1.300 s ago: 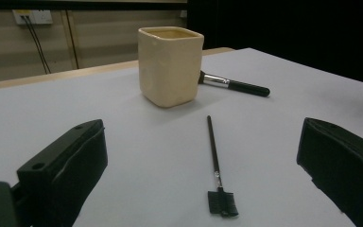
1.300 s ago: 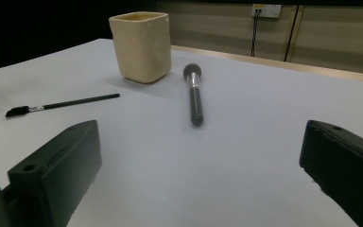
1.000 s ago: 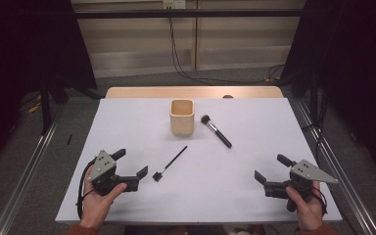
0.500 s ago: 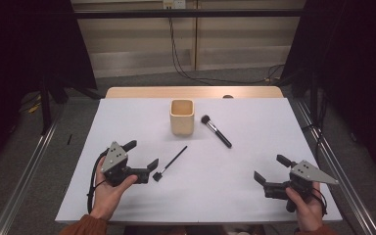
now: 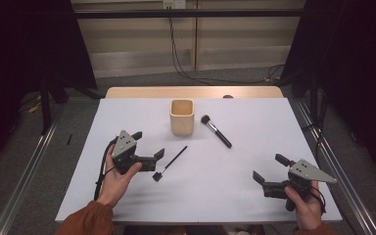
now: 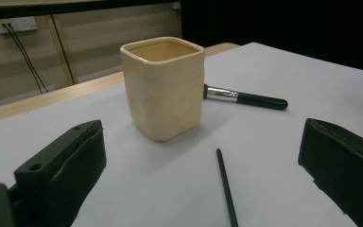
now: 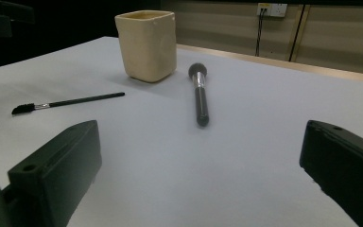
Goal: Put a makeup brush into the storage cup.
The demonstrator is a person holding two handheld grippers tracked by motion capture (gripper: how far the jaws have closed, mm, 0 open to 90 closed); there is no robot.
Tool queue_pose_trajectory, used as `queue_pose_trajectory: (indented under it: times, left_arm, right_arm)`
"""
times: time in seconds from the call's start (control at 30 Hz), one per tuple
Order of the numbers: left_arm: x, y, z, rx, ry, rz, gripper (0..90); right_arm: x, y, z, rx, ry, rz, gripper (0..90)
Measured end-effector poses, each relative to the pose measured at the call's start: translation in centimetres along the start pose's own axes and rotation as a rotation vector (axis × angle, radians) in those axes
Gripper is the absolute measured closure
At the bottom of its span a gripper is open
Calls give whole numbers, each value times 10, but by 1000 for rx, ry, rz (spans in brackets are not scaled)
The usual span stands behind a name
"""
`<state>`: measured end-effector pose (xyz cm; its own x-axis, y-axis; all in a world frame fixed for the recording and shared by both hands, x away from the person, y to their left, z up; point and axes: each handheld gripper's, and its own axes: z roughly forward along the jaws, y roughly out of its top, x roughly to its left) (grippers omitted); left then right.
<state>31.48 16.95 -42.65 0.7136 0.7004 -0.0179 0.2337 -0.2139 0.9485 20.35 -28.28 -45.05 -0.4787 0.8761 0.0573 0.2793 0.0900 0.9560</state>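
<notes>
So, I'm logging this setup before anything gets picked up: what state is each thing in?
Left gripper: open, holding nothing, by the thin brush.
Right gripper: open, holding nothing.
Cup: upright, nothing visible inside.
Thin brush: lying flat on the table.
Powder brush: lying flat beside the cup.

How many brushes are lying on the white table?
2. The thin brush lies in front of the cup, near the left gripper; the thick brush lies to the cup's right.

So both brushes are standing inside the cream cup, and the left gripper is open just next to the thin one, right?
Not quite. Both brushes lie flat on the table outside the cream cup, as the high view shows: the thin brush by the open left gripper, the thick brush right of the cup.
</notes>
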Motion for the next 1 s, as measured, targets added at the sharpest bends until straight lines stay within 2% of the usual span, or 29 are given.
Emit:
queue_pose_trajectory:
  times: [0.13,0.17,0.27,0.37,0.47,0.57,0.73,0.9,0.97,1.0]
  left_arm:
    - [1,3,7,18,-17,-5,17]
    - [0,4,9,23,-17,-27,19]
    - [0,9,12,39,-44,-48,21]
    - [1,14,16,113,-64,-25,27]
    - [1,18,20,164,-75,-37,27]
    - [-4,22,23,231,-64,20,27]
    - [-11,30,27,340,-65,66,45]
    - [-12,30,35,460,-95,50,44]
    - [-14,28,37,497,-94,59,47]
    - [-14,27,39,522,-104,47,47]
  right_arm:
    - [-1,0,-1,2,-1,0,0]
    - [-1,0,-1,3,-2,0,0]
    - [0,0,0,3,1,0,0]
    - [-1,0,-1,8,6,7,0]
    - [0,0,-1,6,4,5,0]
    - [0,0,-1,4,4,6,0]
    - [0,0,-1,7,8,1,0]
    - [0,0,-1,7,10,-4,0]
    - [0,0,-1,9,12,-8,0]
    - [0,0,-1,12,13,-9,0]
